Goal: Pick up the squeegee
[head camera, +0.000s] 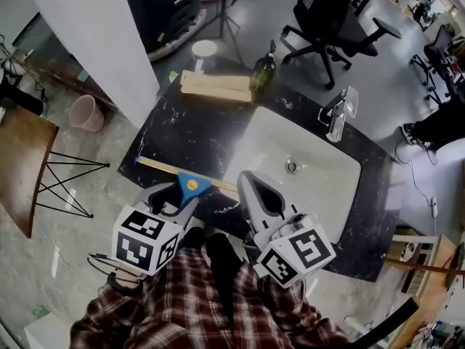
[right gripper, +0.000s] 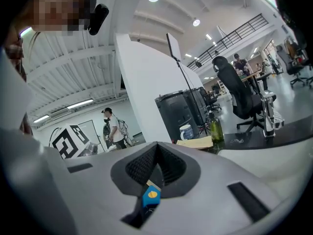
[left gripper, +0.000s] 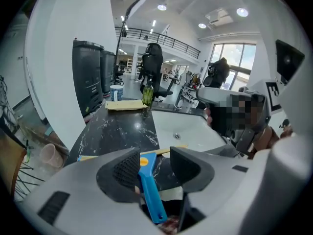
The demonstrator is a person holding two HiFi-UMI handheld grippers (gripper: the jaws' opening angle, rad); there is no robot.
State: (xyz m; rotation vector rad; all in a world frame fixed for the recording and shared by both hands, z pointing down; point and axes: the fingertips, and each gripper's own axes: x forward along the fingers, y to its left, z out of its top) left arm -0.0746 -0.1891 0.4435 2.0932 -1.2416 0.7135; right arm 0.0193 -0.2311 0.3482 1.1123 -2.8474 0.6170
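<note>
The squeegee, with a blue handle and a long tan blade, lies on the black marble counter near its front edge, just left of the sink. My left gripper stands open and tilted down over it. In the left gripper view the blue handle runs between the two jaws, and the pads are not pressing on it. My right gripper hangs shut above the sink's front rim, to the right of the squeegee. In the right gripper view its tips meet, and the squeegee's blue head shows below them.
A white sink basin with a chrome faucet fills the counter's right half. At the counter's far edge are a green bottle, a tan board and a cup. On the floor stand a pink bucket and office chairs.
</note>
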